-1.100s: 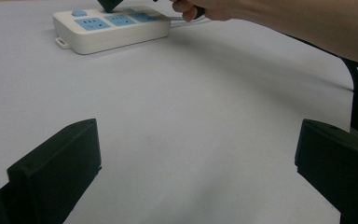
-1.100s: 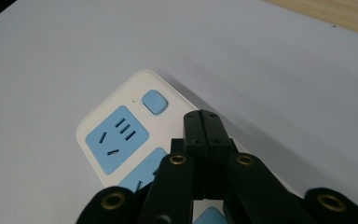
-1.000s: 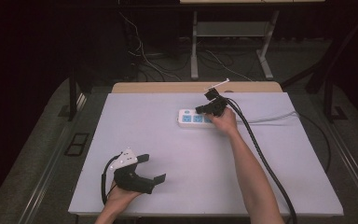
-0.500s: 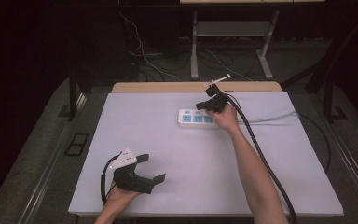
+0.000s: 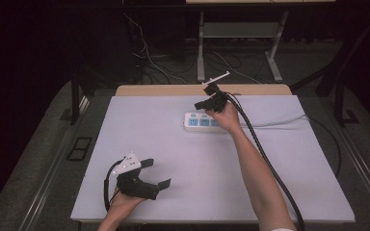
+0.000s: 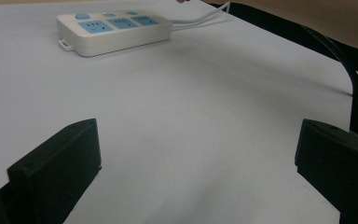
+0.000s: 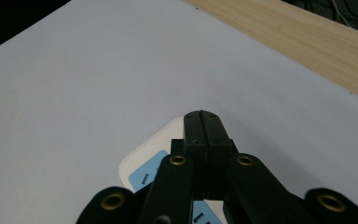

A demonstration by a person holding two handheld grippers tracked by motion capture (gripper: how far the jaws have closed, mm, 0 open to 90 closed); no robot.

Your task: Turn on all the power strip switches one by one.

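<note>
1. Table (image 5: 173, 144): white top, filling the middle of the high view; a bare wood strip (image 5: 173, 90) runs along its far edge.
2. Power strip (image 5: 203, 122): white with blue sockets, lying flat on the table, upper centre of the high view. Its white cord (image 5: 279, 121) trails off toward the right edge.
3. Right gripper (image 5: 206, 104): held in the right hand (image 5: 227, 118), upper centre of the high view, above the strip's near end. In the right gripper view the jaws are pressed together with nothing between them; the strip's rounded corner and a blue socket lie just beneath and behind the tips.
4. Left gripper (image 5: 155, 173): held in the left hand (image 5: 123, 204), lower left of the high view, low over bare table. Jaws spread wide, nothing between them. In the left gripper view the strip sits in the upper left, well beyond the jaws.
5. Black cable (image 5: 270, 168): runs along the right forearm toward the bottom edge.
</note>
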